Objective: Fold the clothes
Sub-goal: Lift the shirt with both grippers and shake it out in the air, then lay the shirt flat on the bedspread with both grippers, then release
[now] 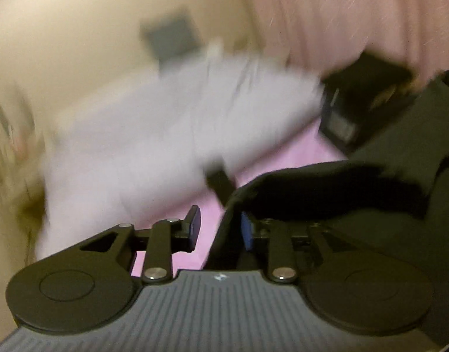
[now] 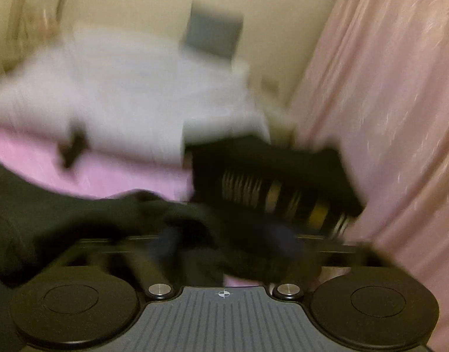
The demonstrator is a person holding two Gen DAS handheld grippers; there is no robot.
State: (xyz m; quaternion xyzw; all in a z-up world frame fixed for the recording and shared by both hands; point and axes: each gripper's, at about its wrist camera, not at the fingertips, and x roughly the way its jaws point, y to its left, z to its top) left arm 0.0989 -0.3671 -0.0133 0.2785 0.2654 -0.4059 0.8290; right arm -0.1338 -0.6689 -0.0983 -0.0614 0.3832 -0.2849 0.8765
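Your left tongs and right tongs look parted and gripping nothing, so pinch the soft, limp black garment at its edge beside them.

In the left wrist view, a dark garment drapes over the right finger of the left gripper, to the right of a pale garment spread on the bed sheet. In the right wrist view, the dark garment lies across the right gripper, with the pale garment behind it and a curtain at right
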